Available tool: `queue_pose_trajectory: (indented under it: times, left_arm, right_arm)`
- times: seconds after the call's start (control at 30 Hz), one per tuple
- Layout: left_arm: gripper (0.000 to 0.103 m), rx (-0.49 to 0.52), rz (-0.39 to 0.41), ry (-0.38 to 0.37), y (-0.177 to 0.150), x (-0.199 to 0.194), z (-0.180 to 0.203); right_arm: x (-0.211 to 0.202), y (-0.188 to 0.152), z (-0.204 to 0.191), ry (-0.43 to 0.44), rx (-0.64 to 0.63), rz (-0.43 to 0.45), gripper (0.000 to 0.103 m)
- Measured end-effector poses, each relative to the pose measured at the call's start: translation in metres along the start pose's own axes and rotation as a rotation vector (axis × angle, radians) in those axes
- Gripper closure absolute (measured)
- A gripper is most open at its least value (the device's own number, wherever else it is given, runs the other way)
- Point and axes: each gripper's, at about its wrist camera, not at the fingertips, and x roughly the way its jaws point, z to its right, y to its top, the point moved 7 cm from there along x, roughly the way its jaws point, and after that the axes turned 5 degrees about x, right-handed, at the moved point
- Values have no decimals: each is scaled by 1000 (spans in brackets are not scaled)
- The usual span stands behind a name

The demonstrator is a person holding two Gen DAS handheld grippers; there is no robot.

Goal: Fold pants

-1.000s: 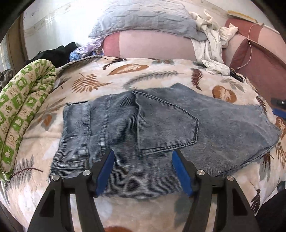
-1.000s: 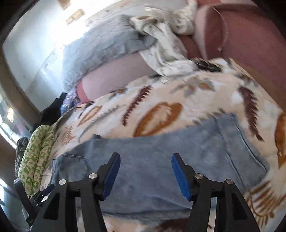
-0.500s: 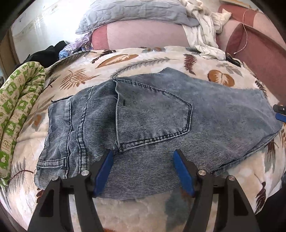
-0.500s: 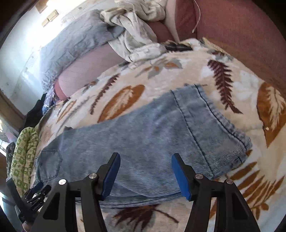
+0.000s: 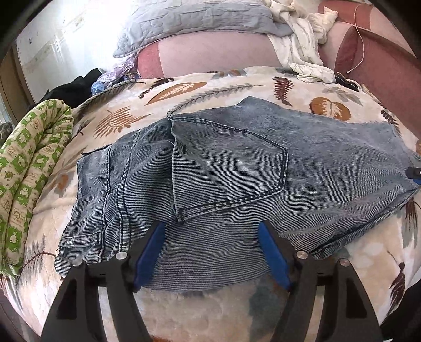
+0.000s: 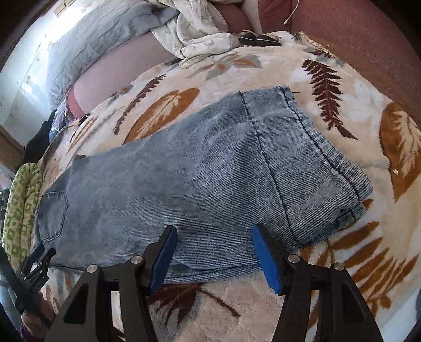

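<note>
Faded blue jeans (image 5: 236, 171) lie folded lengthwise on a leaf-patterned blanket (image 5: 200, 86), back pocket (image 5: 229, 168) facing up. My left gripper (image 5: 210, 226) hovers over the near edge of the seat, below the pocket. Its jaws are opening and its blue pads pinch nothing. In the right wrist view the legs of the jeans (image 6: 197, 171) run to the hem (image 6: 329, 157) at the right. My right gripper (image 6: 214, 227) stands open above the near edge of the legs, a little left of the hem, with only flat cloth under it.
A rolled green-patterned quilt (image 5: 29, 163) lies along the left side of the bed. A grey pillow (image 5: 197, 21), a white garment (image 5: 297, 44) and dark clothes (image 5: 73, 89) are at the back. A maroon padded frame (image 5: 381, 65) borders the right.
Both grippers have come down closer to the jeans. The right one dropped most, and its view swung from the pillows to the hem end. The left jaws have spread slightly wider.
</note>
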Motion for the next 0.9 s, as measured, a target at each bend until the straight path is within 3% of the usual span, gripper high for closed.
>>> queue_pose_trajectory:
  times: [0.33, 0.6, 0.77, 0.9]
  left_arm:
    - [28, -2, 7, 9, -2, -2, 0]
    - [28, 3, 17, 21, -3, -4, -1]
    - [28, 3, 31, 43, -2, -14, 1]
    - [28, 20, 60, 2, 8, -33, 22]
  right_arm:
    - [-1, -7, -1, -37, -41, -18, 39]
    - [-9, -3, -1, -23, -2, 8, 40]
    - [-49, 6, 13, 74, 88, 165, 39]
    - [-72, -4, 39, 287, 319, 213, 37]
